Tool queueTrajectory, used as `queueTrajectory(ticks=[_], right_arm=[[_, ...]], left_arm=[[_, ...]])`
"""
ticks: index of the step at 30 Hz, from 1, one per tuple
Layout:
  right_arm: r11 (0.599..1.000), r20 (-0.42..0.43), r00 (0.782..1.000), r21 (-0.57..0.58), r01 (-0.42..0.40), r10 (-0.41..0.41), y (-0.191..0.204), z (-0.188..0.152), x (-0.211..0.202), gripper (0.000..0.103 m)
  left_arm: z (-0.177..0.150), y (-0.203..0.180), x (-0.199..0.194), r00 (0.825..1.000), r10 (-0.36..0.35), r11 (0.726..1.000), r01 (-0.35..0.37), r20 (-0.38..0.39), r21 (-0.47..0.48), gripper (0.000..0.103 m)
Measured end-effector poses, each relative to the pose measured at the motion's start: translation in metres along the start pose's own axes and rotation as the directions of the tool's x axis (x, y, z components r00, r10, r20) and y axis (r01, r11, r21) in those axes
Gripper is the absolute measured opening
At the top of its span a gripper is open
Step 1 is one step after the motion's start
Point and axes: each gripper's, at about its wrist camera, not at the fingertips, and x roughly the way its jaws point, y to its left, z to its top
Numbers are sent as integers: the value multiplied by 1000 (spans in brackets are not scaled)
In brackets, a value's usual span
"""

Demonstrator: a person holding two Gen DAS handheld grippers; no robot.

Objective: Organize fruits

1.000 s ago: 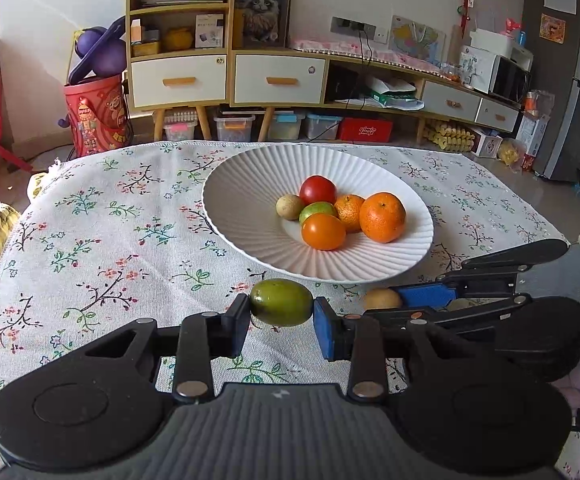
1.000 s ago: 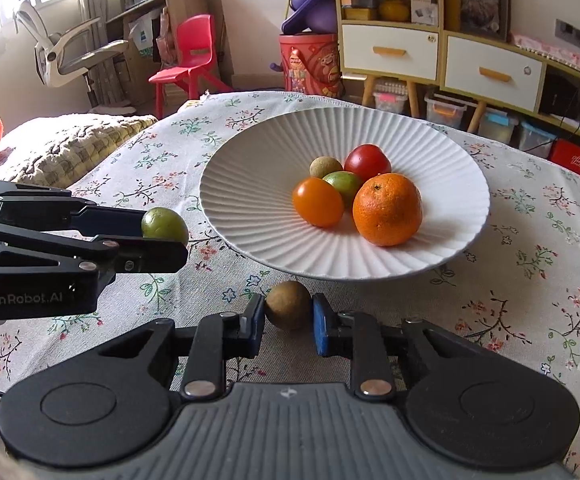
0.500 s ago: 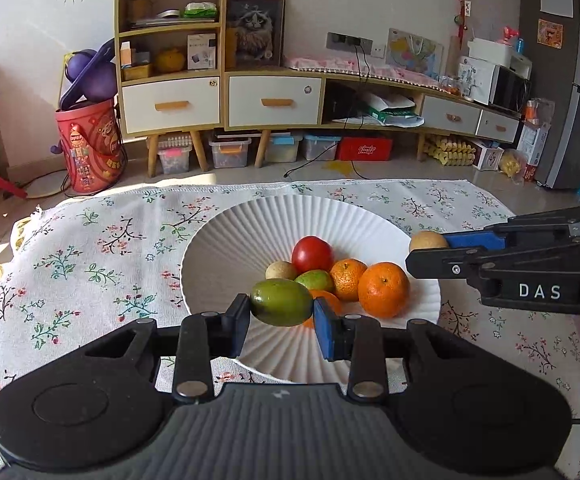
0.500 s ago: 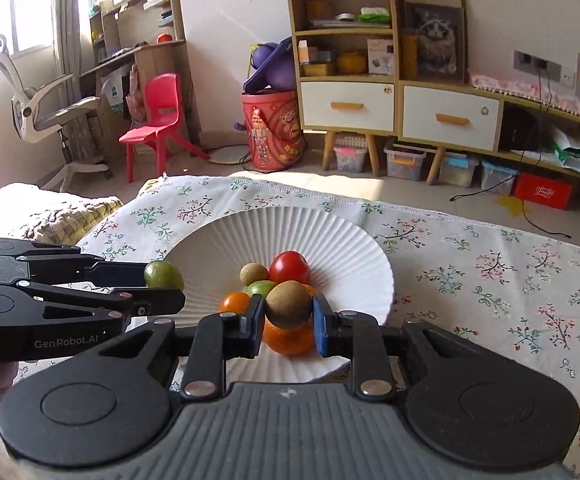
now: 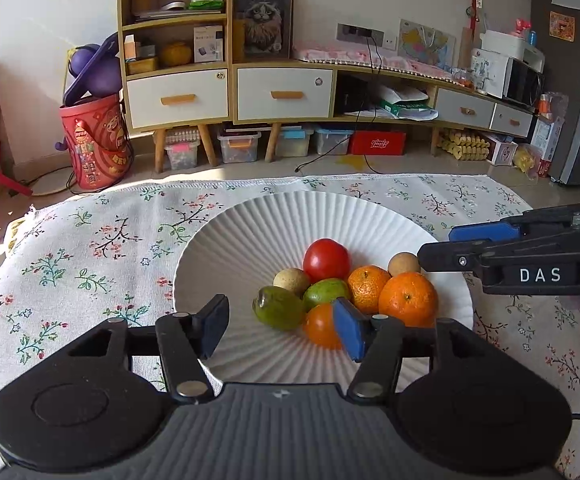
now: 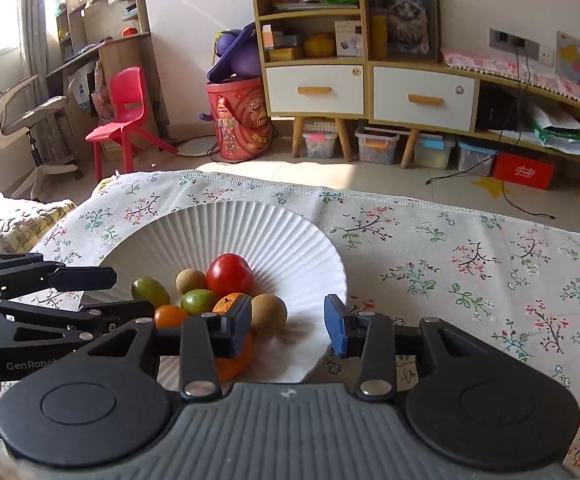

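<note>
Left wrist view: left gripper (image 5: 279, 326) and right gripper (image 6: 285, 320) both spread, empty; green fruit (image 5: 277, 307) in white plate (image 5: 249, 216) likely light, smooth, prone to rolling; grasp across its middle.

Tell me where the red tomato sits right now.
The red tomato sits in the white plate, at the back of the fruit pile, with a small brown fruit on its left.

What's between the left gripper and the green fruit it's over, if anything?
Nothing visible. The left gripper is open over the plate, and the green fruit lies just beyond its fingertips, touching the other fruits on its right.
</note>
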Motion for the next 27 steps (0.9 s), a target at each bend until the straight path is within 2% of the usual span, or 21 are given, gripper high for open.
queueTrajectory(ticks=[4,7,13,17,23,27], right_arm=[[999,14,999,29,34,-35,-1,1,-13,49],[997,13,997,32,71,-72,2,-2,-24,58],[994,3,996,56,93,-94,16,-12,-47,74],[989,14,991,71,133,-134,25,-20,-66,92],[981,13,985,89,172,-174,36,-29,-82,102],[978,6,982,98,186,-188,40,-35,-84,102]], left_arm=[[0,-2,-19,999,45,999,-44,18,-28,79],[-1,-3,-33,997,74,995,-74,-3,-70,87],[-10,-10,-64,989,135,981,-142,-60,-133,92],[-20,-16,-86,984,158,973,-169,-82,-155,92],[-30,-20,-105,973,199,962,-216,-114,-165,92],[-36,-24,-111,973,202,962,-219,-113,-162,92]])
